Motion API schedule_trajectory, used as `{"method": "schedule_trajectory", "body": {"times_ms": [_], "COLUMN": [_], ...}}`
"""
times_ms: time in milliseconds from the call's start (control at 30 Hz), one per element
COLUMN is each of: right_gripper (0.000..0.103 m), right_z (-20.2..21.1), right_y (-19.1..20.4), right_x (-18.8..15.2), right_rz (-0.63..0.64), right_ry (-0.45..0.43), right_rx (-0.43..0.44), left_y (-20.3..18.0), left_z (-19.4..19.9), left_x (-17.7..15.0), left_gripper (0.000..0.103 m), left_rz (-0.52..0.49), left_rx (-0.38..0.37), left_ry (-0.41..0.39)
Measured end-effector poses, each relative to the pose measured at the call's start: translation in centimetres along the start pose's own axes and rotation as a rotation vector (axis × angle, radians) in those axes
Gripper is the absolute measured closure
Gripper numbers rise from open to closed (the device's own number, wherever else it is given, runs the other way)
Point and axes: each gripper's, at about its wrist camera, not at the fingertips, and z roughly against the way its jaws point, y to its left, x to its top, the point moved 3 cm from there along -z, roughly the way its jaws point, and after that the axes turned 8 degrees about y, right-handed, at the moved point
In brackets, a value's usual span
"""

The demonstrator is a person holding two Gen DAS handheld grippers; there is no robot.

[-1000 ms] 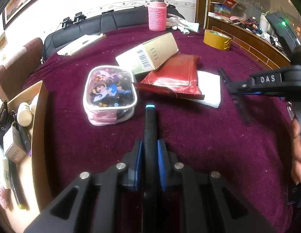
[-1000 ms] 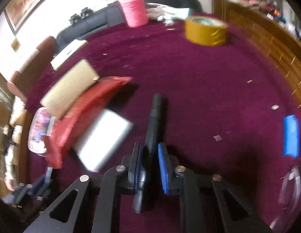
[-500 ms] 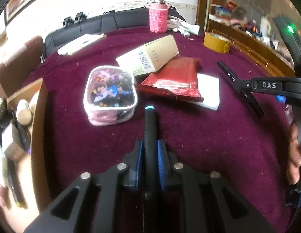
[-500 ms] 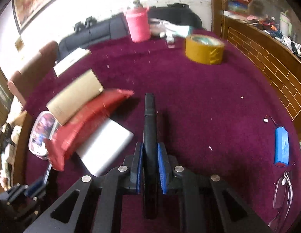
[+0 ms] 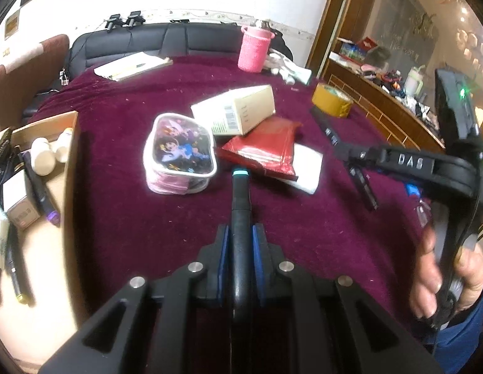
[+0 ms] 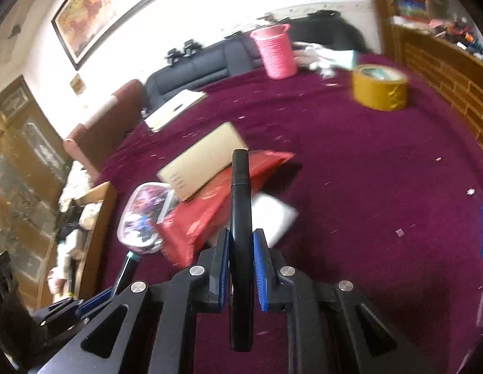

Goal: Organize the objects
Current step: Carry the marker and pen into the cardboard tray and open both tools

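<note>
A: What lies around?

B: A maroon-covered table (image 5: 148,218), an open cardboard box (image 5: 70,168) of bottles at its left edge, then a tan carton (image 5: 238,112) leaning on a red pouch (image 5: 266,146) over a white pad (image 5: 310,168), a cartoon zip pouch (image 5: 179,152) beside them, and yellow tape (image 5: 331,103) farther back.

A: And the claws?

B: The left gripper (image 5: 240,249) is clamped on a teal-tipped black pen (image 5: 240,193), its tip just short of the red pouch. The right gripper (image 6: 240,258) is clamped on a plain black pen (image 6: 240,205) above that pile.
</note>
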Motion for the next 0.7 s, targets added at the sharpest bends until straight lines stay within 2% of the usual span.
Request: {"method": "schedule_trajectory", "body": {"times_ms": [133, 367, 567, 700], "right_gripper": [0.087, 0.086, 0.086, 0.086], "right_z": [0.7, 1.1, 0.5, -1.1], "right_y": [2.6, 8.3, 14.6, 18.6], "right_x": [-0.9, -2.3, -3.6, -4.6], "right_rz": [0.040, 0.096, 0.196, 0.260], "right_ry": [-0.004, 0.061, 0.118, 0.158], "right_rx": [0.069, 0.213, 0.275, 0.280], "left_y": [1.1, 4.2, 8.2, 12.1], "left_z": [2.1, 6.0, 9.6, 11.5], "left_x": [0.0, -0.3, -1.2, -2.1], "left_gripper": [0.089, 0.089, 0.088, 0.088], "left_rz": [0.027, 0.092, 0.161, 0.237], "left_rx": [-0.016, -0.013, 0.026, 0.064], "left_ry": [-0.038, -0.111, -0.179, -0.215]}}
